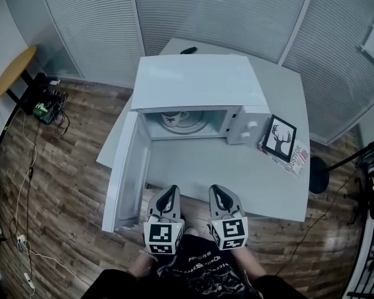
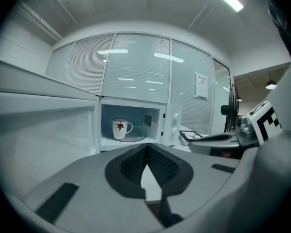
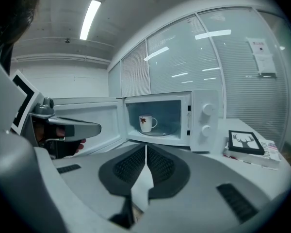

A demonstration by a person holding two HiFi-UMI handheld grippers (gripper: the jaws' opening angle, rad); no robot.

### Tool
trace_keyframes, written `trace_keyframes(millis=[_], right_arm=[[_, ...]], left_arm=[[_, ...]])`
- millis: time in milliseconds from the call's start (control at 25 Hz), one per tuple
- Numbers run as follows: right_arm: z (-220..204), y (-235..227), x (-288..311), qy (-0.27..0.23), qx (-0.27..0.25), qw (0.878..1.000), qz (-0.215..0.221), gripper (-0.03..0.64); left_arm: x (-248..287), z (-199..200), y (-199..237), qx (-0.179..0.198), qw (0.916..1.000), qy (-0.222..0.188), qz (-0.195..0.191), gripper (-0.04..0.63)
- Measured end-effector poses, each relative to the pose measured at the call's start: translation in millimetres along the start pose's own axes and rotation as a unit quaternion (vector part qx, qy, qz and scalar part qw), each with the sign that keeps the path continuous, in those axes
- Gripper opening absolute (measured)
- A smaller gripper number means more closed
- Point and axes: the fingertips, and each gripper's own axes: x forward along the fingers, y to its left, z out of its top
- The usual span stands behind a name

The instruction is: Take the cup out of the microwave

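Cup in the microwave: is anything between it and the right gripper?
Nothing visible. The door is swung wide open, the cup stands alone on the turntable, and only bare table lies between it and the shut right gripper.

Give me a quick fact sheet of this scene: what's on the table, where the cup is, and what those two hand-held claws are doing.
Microwave: on the white table, door swung open
Cup: white with a red leaf mark, upright on the turntable inside
Left gripper: jaws together, empty, near the table's front edge, well short of the cup
Right gripper: jaws together, empty, beside the left one
Also there: framed deer picture to the right of the microwave
Stage: cup not yet taken out
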Motion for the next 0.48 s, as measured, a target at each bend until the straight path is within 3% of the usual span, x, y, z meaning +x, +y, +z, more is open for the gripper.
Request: trace_keyframes(millis=[240, 360, 480], right_arm=[[13.8, -8.3, 31.4, -0.003, -0.001, 1.0, 0.005, 0.008], [18.2, -6.3, 45.4, 0.001, -0.001, 1.0, 0.018, 0.078], [26.1, -6.6, 59.1, -0.002, -0.001, 1.0, 0.02, 0.097]], left_arm=[[18.1, 15.1, 9.2, 0.003, 1.0, -0.008, 0.001, 0.008], [27.0, 18.1, 15.1, 0.001, 1.0, -0.008, 0.002, 0.008], [37.1, 22.7, 18.2, 0.005, 0.9999, -0.011, -0.005, 0.008]])
